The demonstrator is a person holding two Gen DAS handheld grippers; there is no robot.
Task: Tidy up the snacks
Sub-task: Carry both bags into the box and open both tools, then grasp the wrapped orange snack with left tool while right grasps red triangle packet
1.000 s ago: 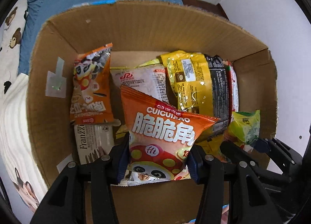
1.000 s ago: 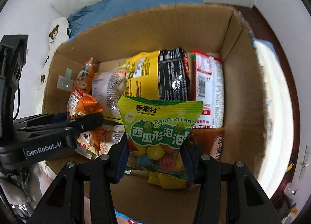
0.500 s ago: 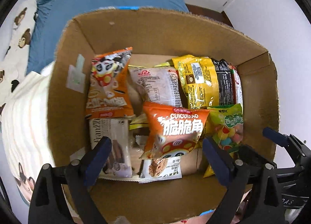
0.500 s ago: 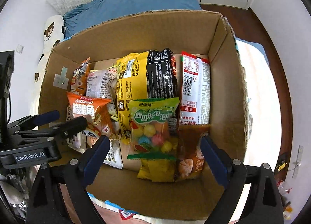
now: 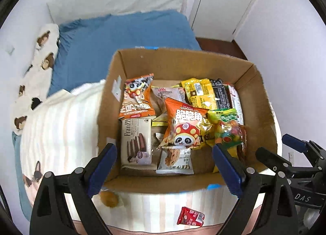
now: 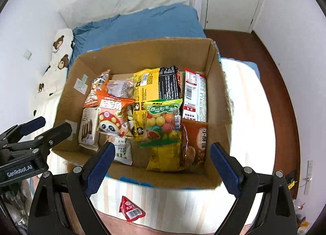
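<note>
- Bed [image 5: 61,129]: soft striped cream cover beneath the carton, blue sheet [image 5: 122,37] behind, bear-print pillow [image 5: 40,51] at far left.
- Cardboard box [image 5: 110,100]: open-topped brown corrugated carton standing on the bed, raw cut rims, a patch of clear tape on its left inner wall; holds all the packets listed below.
- Panda snack bag [image 5: 137,99]: glossy orange foil pouch, propped against the left wall.
- Wafer pack [image 5: 136,141]: flat cream rectangular wrapper printed with brown sticks, lying just in front of the panda snack bag.
- Orange chip bag [image 5: 184,124]: puffed crinkled pillow pouch with mushroom-panda print, tilted on top of the pile at box centre.
- Biscuit sachet [image 5: 175,160]: small silvery-white wrapper, lying at the near wall.
- Yellow noodle pack [image 6: 145,90]: shiny yellow-and-black film, lying toward the back.
- Gumball bag [image 6: 163,122]: clear pouch with green header, round coloured balls inside, lying on the yellow packs.
- Red-white pack [image 6: 194,96]: long flat wrapper along the right wall.
- Brown pouch [image 6: 194,141]: glossy, right near corner.
- Red triangular packet [image 6: 131,209]: small, on the bed outside the box.
- Left tool [image 5: 164,170]: above the near rim, blue ribbed pads spread wide, holding nothing.
- Right tool [image 6: 161,165]: same pose, fingers wide apart, empty.
</note>
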